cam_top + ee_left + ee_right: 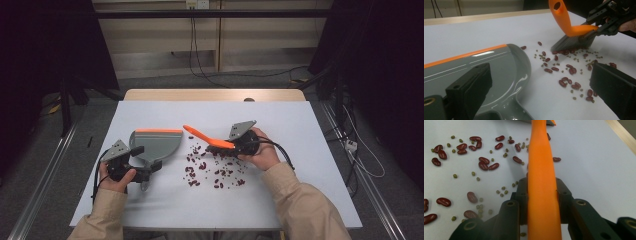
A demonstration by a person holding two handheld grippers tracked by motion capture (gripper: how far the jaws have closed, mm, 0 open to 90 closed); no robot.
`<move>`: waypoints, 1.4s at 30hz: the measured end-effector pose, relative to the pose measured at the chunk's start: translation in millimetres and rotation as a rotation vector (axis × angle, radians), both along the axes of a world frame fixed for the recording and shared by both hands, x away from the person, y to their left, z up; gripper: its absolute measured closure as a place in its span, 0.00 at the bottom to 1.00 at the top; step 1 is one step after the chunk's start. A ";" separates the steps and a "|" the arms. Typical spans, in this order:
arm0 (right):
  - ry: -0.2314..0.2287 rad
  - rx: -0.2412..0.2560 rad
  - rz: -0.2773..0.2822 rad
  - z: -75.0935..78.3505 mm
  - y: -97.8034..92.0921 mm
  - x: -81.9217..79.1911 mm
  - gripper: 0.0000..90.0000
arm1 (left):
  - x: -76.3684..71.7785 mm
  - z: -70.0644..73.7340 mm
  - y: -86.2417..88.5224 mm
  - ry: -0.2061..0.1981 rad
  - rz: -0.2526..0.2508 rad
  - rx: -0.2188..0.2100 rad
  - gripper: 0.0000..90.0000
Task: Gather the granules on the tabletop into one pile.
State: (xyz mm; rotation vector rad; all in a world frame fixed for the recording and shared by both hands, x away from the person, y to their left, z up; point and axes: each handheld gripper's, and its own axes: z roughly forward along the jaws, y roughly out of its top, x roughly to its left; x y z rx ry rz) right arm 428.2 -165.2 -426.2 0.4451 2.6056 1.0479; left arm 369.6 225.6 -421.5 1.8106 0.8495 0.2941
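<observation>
Hidden or cut off: my right gripper (pixel 220 145) covers the brush (pixel 202 136) where its jaws clench the orange handle; in the right gripper view the handle (pixel 541 182) runs up between the jaws and blocks the beans behind it. The dustpan (pixel 156 142) handle end is partly under my left gripper (pixel 145 162); the left gripper view crops the pan (pixel 499 67) at left and bottom.

Left gripper: in the high view the jaws sit either side of the pan's handle; in its own view they stand apart with the pan between them. I cannot tell whether they grip it.

Tabletop (pixel 310 150): white, with a wooden strip along the far edge. The pan lies flat at left, orange lip away from me. Red beans (pixel 215 172) are scattered between pan and brush, near both.

By view: the left gripper view shows grey bristles (pixel 571 43) touching the tabletop among the beans, and small green beans (pixel 541 56) mixed in; the high view does not resolve these.
</observation>
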 end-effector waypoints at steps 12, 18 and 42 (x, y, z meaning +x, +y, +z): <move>-0.063 0.079 -0.077 9.6 -2.0 20.1 0.79 | 0.4 0.2 -0.5 0.001 -0.004 -0.007 0.04; -0.065 0.086 -0.097 1.1 11.5 44.2 0.79 | 1.6 -1.0 -0.3 0.008 -0.003 -0.010 0.04; -0.063 0.002 0.099 -7.0 58.6 63.7 0.79 | 3.3 -2.2 0.8 0.017 0.002 -0.017 0.04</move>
